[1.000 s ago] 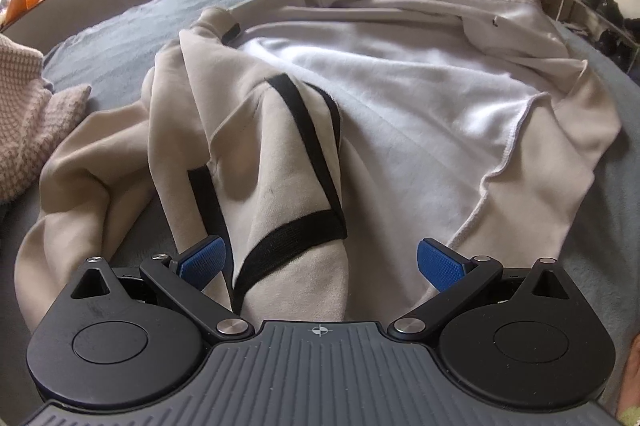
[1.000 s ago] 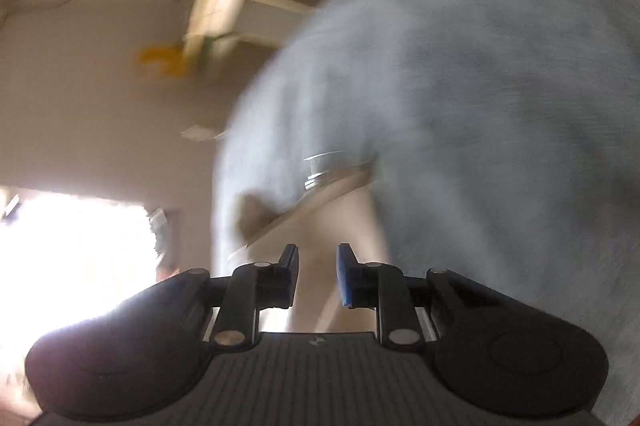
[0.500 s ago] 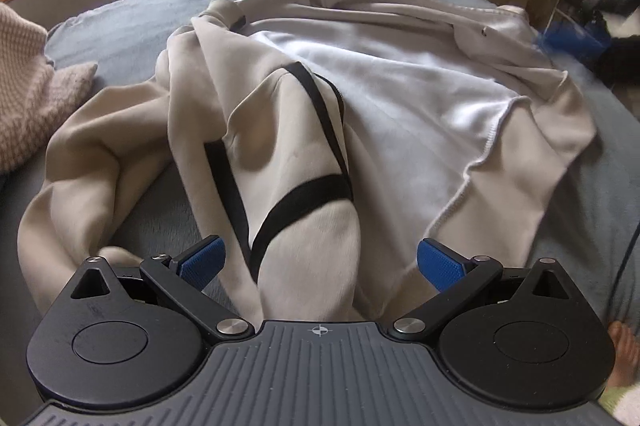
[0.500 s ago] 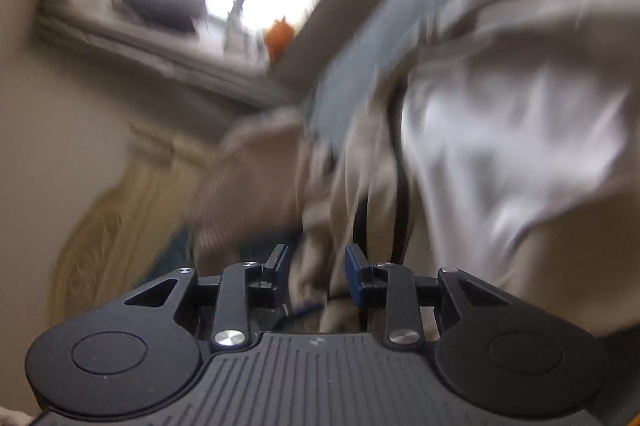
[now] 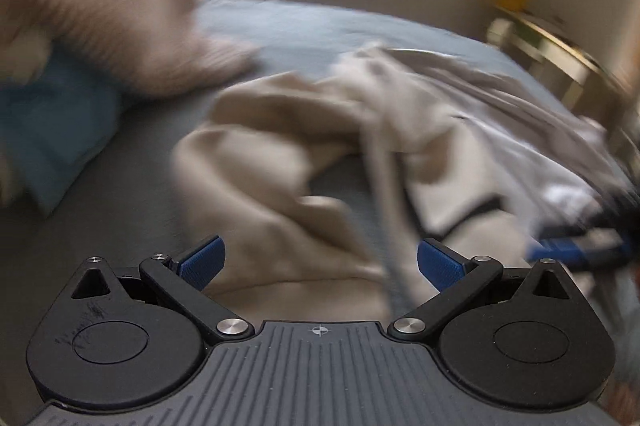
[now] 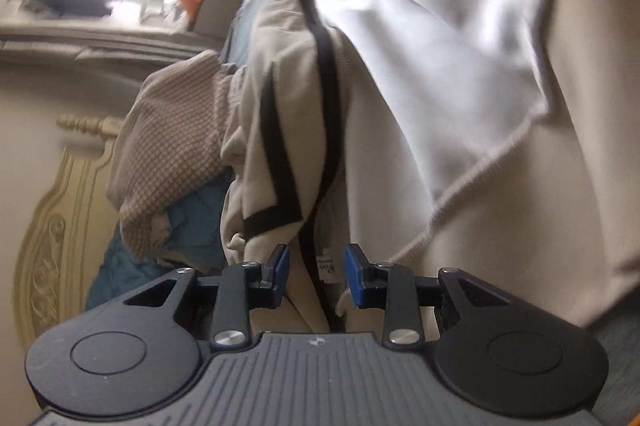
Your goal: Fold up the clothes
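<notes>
Beige fleece, a sweatshirt (image 5: 280,162) with black stripes, lay rumpled on the grey-blue bed (image 5: 320,22), filling the middle and right of our left view. Since a second earlier that view had swung left, blurring, so a knitted heap (image 5: 92,6) loomed upper left. Our left gripper (image 5: 319,260) stayed wide open over the cloth, empty. Our right gripper (image 6: 314,268) had arrived at the striped edge, partly open around a fold, not yet pinching. We judged a grasp near. The garment's long axis ran lower left to upper right.
</notes>
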A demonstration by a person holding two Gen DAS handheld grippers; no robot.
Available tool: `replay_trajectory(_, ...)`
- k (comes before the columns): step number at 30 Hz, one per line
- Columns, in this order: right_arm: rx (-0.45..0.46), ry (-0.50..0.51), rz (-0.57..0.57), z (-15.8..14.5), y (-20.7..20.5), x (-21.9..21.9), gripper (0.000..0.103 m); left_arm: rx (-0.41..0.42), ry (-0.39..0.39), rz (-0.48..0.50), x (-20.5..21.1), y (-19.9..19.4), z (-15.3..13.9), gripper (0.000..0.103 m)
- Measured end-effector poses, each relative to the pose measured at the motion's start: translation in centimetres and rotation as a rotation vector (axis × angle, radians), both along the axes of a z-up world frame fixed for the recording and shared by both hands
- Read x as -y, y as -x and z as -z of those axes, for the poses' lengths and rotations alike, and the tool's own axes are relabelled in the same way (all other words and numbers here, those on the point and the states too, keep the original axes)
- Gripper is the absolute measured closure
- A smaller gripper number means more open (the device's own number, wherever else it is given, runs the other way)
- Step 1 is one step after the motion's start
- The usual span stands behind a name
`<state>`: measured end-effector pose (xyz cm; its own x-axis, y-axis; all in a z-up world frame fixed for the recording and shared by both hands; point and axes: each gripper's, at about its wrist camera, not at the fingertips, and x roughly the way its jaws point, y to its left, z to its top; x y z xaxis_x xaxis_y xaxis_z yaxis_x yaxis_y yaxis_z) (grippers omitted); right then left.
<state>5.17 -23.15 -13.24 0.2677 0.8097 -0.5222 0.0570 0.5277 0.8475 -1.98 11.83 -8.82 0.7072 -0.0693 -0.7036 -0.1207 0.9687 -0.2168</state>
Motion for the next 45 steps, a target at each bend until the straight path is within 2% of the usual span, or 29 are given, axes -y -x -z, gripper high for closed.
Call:
replay_trajectory(2, -0.017, 0.001, 0.004, 0.5, 0.1, -0.7, 0.07, -0.022, 0.065, -0.075, -1.7, -1.6, 1.3, 0.0)
replay_trajectory(5, -0.019, 0.03, -0.002, 0.7, 0.2, -1.6, 0.07, -0.047, 0.139, -0.128, -3.4, -4.2, 3.2, 0.0)
replay_trajectory(7, -0.016, 0.049, -0.003, 0.4, 0.3, -1.8, 0.07, -0.05, 0.138, -0.133, -3.7, -5.2, 4.0, 0.002)
replay_trajectory(8, -0.021, 0.051, 0.002, 0.4, 0.3, -1.7, 0.07, -0.046, 0.108, -0.129, -3.3, -5.6, 4.0, 0.012)
replay_trajectory(9, -0.025, 0.054, 0.007, 0.3, 0.4, -1.6, 0.07, -0.036, 0.067, -0.12, -2.9, -5.9, 3.7, 0.04)
replay_trajectory(11, -0.027, 0.063, 0.016, 0.3, 0.5, -1.3, 0.07, -0.005, -0.031, -0.093, -2.1, -6.4, 2.5, 0.064)
replay_trajectory(14, -0.031, 0.074, 0.025, 0.4, 0.5, -1.1, 0.07, 0.079, -0.199, -0.084, -1.3, -7.2, 0.0, 0.074)
replay_trajectory(17, -0.031, 0.076, 0.026, 0.7, 0.5, -1.1, 0.069, 0.19, -0.388, -0.133, -2.2, -8.8, -3.4, 0.076)
replay_trajectory(19, -0.032, 0.077, 0.027, 0.9, 0.4, -1.1, 0.069, 0.223, -0.48, -0.153, -2.6, -10.0, -4.7, 0.076)
replay_trajectory(22, -0.032, 0.079, 0.028, 1.1, 0.4, -1.1, 0.069, 0.165, -0.521, -0.124, -2.5, -11.6, -3.8, 0.062)
replay_trajectory(24, -0.032, 0.081, 0.028, 1.3, 0.3, -1.1, 0.069, 0.126, -0.549, -0.104, -2.4, -12.7, -3.2, 0.04)
replay_trajectory(25, -0.032, 0.081, 0.029, 1.3, 0.3, -1.1, 0.069, 0.106, -0.563, -0.094, -2.3, -13.2, -2.9, 0.032)
replay_trajectory(26, -0.018, 0.072, 0.032, 1.2, 0.3, -1.0, 0.069, 0.087, -0.577, -0.084, -2.3, -13.8, -2.6, 0.011)
replay_trajectory(27, -0.003, 0.063, 0.035, 1.0, 0.2, -1.0, 0.068, 0.095, -0.578, -0.078, -2.1, -13.4, -2.4, 0.001)
replay_trajectory(29, 0.018, 0.047, 0.045, 0.7, 0.1, -0.9, 0.064, 0.133, -0.585, -0.067, -1.4, -11.4, -2.3, 0.0)
replay_trajectory(32, 0.019, 0.027, 0.055, 0.8, -0.4, -0.8, 0.062, 0.113, -0.6, -0.053, -0.5, -9.6, -2.5, 0.0)
replay_trajectory(34, 0.005, 0.008, 0.051, 1.1, -1.1, -1.1, 0.062, 0.134, -0.551, -0.04, 0.1, -8.2, -3.7, 0.0)
replay_trajectory(37, 0.019, 0.013, 0.081, 1.1, -1.3, -0.7, 0.062, 0.207, -0.382, 0.027, 1.0, -5.4, -6.3, 0.0)
replay_trajectory(39, 0.038, 0.029, 0.114, 0.8, -1.0, -0.2, 0.062, 0.2, -0.205, 0.146, 2.3, -4.6, -6.8, 0.0)
replay_trajectory(42, 0.067, 0.052, 0.164, 0.5, -0.6, 0.5, 0.062, 0.143, -0.049, 0.345, 6.3, -4.5, -6.3, 0.0)
replay_trajectory(43, 0.077, 0.059, 0.18, 0.3, -0.5, 0.8, 0.062, 0.128, -0.029, 0.407, 7.9, -4.5, -5.9, 0.0)
replay_trajectory(45, 0.096, 0.074, 0.213, 0.1, -0.3, 1.3, 0.062, 0.096, -0.06, 0.5, 11.3, -4.9, -4.7, 0.0)
